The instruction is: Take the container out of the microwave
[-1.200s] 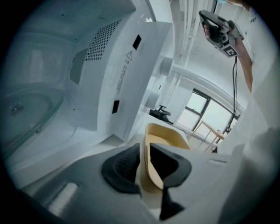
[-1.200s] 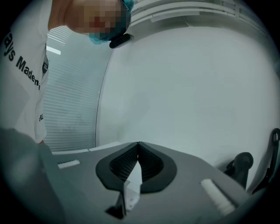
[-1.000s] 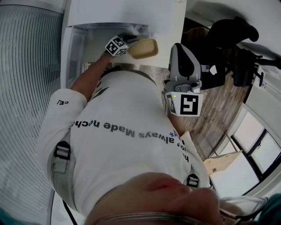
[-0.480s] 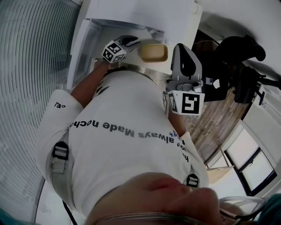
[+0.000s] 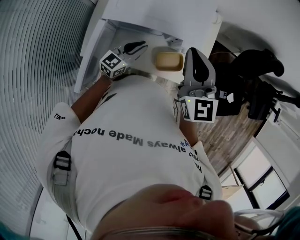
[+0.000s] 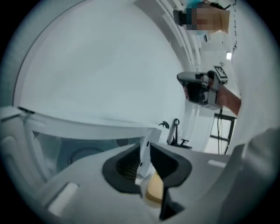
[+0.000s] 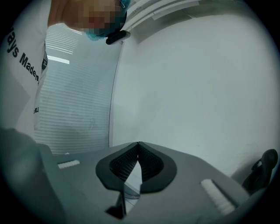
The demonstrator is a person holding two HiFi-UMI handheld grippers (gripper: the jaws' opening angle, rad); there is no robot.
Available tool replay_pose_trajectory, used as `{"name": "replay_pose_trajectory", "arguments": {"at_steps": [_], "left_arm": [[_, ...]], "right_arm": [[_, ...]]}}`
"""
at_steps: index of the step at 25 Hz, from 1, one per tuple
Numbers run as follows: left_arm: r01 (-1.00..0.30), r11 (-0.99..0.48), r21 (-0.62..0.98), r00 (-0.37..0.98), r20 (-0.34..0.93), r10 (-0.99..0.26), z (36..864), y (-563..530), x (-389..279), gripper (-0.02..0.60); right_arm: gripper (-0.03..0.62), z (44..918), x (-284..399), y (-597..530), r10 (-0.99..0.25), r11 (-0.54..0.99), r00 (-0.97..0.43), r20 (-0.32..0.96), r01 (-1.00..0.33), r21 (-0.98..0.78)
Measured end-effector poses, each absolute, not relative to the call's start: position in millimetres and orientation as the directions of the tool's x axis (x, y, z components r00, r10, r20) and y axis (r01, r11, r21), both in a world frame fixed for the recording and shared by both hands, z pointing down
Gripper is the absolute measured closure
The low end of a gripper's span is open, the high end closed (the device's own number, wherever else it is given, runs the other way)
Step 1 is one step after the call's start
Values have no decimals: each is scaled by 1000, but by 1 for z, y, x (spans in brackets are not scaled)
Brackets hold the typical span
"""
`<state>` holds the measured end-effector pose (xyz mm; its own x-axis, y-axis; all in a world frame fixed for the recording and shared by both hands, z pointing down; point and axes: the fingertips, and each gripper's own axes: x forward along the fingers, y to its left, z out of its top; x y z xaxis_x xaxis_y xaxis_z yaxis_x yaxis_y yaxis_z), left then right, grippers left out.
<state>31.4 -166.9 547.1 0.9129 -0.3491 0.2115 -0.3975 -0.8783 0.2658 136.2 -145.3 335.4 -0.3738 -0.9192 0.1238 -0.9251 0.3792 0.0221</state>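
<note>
The container (image 5: 168, 61) is carried at twelve o'clock, just outside the microwave (image 5: 154, 14); its rim seems clamped in the left gripper (image 6: 145, 148), whose jaws have just been closing, probably to secure it; the right gripper (image 7: 138, 153) is clenched empty at one o'clock, out of the way.

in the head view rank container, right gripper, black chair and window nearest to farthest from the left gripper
1. container, in the jaws of the left gripper, which have just been closing
2. right gripper, to its right
3. black chair, far right
4. window, lower right corner
</note>
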Motion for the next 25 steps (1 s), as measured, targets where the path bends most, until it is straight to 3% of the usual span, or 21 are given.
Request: {"name": "replay_pose_trajectory", "arguments": {"at_steps": [11, 25], "left_arm": [[-451, -874, 179, 890, 10, -457, 417, -176, 35, 512], [-525, -842, 124, 846, -36, -532, 338, -189, 45, 515]], "right_arm": [[592, 340, 132, -147, -913, 395, -389, 124, -918, 25], [592, 334, 132, -145, -909, 403, -397, 127, -915, 23]]}}
